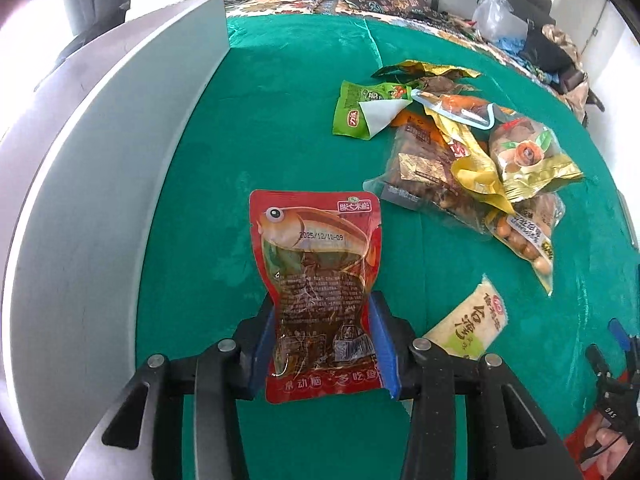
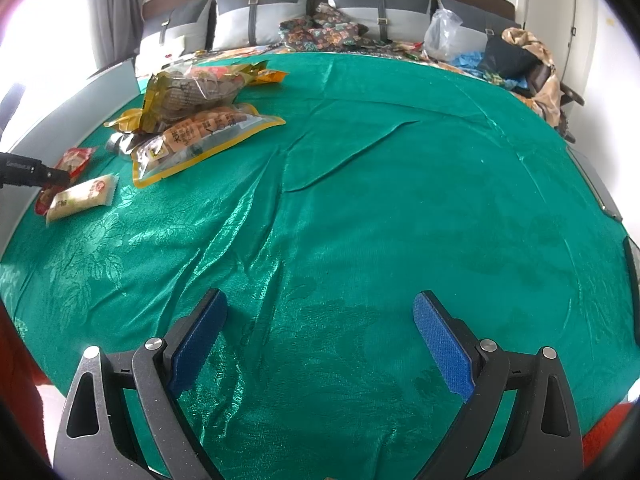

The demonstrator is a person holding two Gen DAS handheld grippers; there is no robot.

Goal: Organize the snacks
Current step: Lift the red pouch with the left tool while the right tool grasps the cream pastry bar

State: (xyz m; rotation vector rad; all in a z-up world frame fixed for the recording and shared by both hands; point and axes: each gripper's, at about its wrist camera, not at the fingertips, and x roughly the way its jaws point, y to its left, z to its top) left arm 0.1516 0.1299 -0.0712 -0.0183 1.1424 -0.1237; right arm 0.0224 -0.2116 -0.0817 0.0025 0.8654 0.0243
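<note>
My left gripper (image 1: pixel 322 300) is shut on a red fish snack pouch (image 1: pixel 316 264), holding its lower half just above the green cloth. A white rice-cracker packet (image 1: pixel 468 326) lies just to its right. A pile of snack bags (image 1: pixel 472 152) lies further right, with a green packet (image 1: pixel 360 110) at its left edge. My right gripper (image 2: pixel 320 300) is open and empty over bare green cloth. From the right wrist view, the pile (image 2: pixel 192 120), the white packet (image 2: pixel 82 196) and the red pouch (image 2: pixel 74 160) sit at the far left, with the left gripper's arm beside them.
A white box wall (image 1: pixel 100 184) curves along the left side of the cloth. The green cloth (image 2: pixel 400 200) is wrinkled in the middle. Cushions, patterned fabric and a plastic bag (image 2: pixel 440 32) lie behind the far edge.
</note>
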